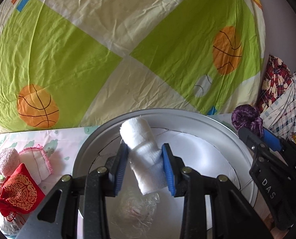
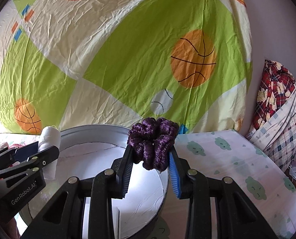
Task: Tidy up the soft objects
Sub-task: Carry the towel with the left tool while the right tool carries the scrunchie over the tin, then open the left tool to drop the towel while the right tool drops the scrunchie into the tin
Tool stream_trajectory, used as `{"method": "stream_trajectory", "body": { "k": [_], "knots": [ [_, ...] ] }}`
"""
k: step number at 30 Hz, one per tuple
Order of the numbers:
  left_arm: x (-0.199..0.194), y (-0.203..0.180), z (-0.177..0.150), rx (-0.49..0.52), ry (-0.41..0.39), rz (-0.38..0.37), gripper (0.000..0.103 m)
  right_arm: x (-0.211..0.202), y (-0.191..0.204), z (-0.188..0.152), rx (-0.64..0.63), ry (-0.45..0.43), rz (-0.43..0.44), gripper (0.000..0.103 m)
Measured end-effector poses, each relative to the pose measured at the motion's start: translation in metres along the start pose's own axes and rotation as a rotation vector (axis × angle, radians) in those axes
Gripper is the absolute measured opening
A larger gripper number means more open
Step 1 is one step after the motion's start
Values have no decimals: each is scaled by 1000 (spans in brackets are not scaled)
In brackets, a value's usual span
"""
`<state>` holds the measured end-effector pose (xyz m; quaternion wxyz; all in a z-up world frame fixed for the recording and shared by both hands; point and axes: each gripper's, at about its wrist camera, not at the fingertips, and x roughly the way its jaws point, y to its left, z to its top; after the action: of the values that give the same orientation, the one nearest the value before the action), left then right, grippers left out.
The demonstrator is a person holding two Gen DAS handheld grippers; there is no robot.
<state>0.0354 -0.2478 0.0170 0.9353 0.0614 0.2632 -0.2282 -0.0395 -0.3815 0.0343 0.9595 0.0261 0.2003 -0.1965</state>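
Observation:
My left gripper (image 1: 145, 149) is shut on a rolled white cloth (image 1: 142, 139), which hangs over a round silver basin (image 1: 217, 123) lined with white paper. A clear plastic bag (image 1: 136, 211) lies in the basin under the roll. My right gripper (image 2: 151, 151) is shut on a purple velvet scrunchie (image 2: 153, 142), held over the basin's right rim (image 2: 100, 128). From the left wrist view the right gripper (image 1: 253, 131) and its scrunchie (image 1: 245, 116) show at the right. In the right wrist view the left gripper (image 2: 38, 149) with the white roll (image 2: 49, 137) shows at the left.
A red embroidered pouch (image 1: 20, 193), a pink-edged white cloth (image 1: 37, 162) and a pink fluffy item (image 1: 5, 160) lie left of the basin on a cloud-print surface (image 2: 227, 159). A green and cream ball-print sheet (image 1: 108, 49) rises behind. Plaid clothes (image 2: 277, 99) pile at the right.

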Motion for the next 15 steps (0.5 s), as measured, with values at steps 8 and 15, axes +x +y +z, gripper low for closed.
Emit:
{"method": "stream_trajectory", "body": {
  "k": [8,15],
  "knots": [
    [13,-2,-4,16,50,20,34,6,2,-2,7,33,15,36],
    [14,-1,-4,22,61,33,34,10,8,-4,-7,52,16,37]
  ]
}}
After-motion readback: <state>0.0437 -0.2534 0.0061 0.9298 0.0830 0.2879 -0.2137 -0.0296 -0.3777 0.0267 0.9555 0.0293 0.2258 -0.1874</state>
